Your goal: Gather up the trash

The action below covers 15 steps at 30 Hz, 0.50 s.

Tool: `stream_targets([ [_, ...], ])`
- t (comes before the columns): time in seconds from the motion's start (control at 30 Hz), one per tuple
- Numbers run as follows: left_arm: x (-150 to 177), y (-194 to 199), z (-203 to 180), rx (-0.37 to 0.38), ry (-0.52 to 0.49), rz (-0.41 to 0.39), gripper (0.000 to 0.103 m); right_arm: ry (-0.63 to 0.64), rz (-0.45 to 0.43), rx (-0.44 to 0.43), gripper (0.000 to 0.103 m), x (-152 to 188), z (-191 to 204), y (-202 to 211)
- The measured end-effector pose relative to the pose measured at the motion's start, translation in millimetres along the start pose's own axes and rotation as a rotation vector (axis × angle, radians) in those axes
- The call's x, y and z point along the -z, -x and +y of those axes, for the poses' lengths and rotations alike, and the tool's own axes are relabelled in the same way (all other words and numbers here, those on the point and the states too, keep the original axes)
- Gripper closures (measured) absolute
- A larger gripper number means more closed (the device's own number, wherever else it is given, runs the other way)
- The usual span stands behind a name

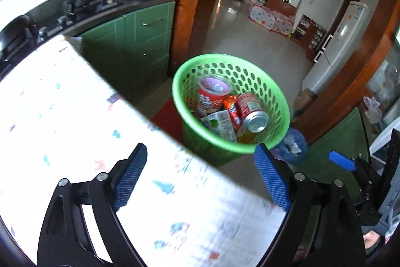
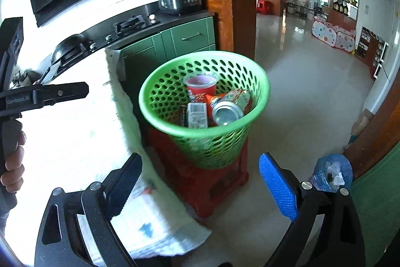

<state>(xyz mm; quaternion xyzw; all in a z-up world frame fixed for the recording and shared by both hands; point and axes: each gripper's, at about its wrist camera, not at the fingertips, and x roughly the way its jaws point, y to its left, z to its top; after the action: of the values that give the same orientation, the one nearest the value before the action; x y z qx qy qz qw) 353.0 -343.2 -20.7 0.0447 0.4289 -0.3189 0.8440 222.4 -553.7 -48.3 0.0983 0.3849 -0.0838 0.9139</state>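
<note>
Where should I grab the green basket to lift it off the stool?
Take the green basket by its rolled rim on the near side, coming from above. The rim flares wider than the perforated wall and faces up, clear of the can and the red stool.

Black-framed left gripper (image 1: 200, 164) and right gripper (image 2: 200, 177), blue textured pads, silver screws; white lettering, perhaps a logo

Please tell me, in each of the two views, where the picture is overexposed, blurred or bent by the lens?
Left wrist view: the patterned table cloth is washed out to near white, and its prints smear near the bottom; the door frame bows with the fisheye. Right wrist view: the table cloth and the wall tiles are blown out, while the green basket and the can stay sharp.
</note>
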Motion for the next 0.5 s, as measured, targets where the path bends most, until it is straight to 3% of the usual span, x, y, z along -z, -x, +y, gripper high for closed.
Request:
stream_targets([
  [0.2,30,45,9,-0.102,-0.023,-0.078,0.009,0.011,-0.002,0.002,0.010,22,22,19],
  [0.5,71,92,20,-0.183,-0.056,-0.144,0.005,0.008,-0.039,0.037,0.009,50,37,56],
])
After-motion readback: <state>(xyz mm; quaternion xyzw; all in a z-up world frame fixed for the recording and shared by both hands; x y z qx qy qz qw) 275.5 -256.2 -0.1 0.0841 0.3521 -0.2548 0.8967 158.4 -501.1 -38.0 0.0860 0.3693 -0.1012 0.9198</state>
